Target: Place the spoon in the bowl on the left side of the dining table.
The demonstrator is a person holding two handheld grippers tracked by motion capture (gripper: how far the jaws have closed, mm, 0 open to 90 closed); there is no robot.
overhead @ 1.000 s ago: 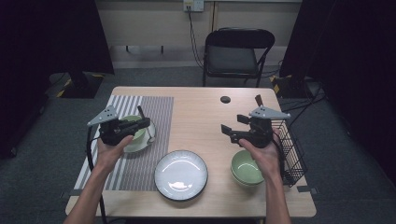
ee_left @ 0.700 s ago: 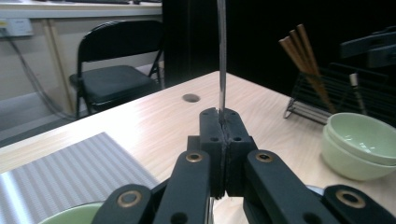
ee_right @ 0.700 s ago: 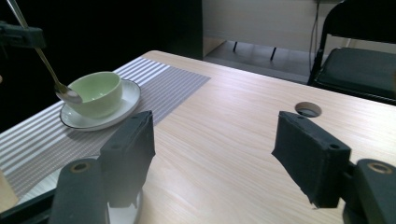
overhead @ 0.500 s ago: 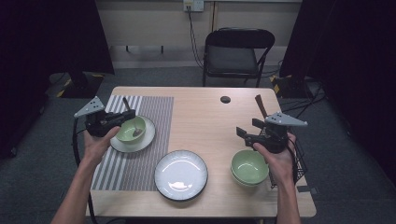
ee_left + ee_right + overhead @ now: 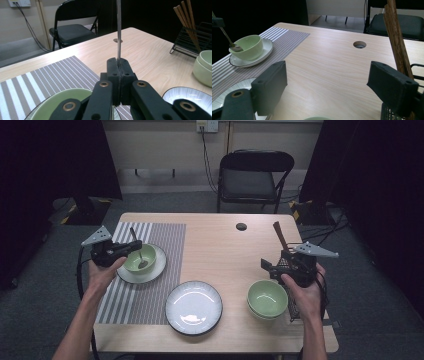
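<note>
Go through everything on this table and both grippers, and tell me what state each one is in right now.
Left gripper: shut on spoon.
Spoon: held, bowl end inside left green bowl.
Left green bowl: upright on saucer.
Saucer: on striped mat.
White plate: empty.
Right green bowls: stacked, empty.
Right gripper: open, holding nothing.
Chopsticks: standing in wire rack.

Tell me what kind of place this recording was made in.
Probably a lab or studio set up as a dining table: a wooden table with bowls and a striped placemat, dark curtains around it, a folding chair, grey carpet, and a wall socket with cables.
</note>
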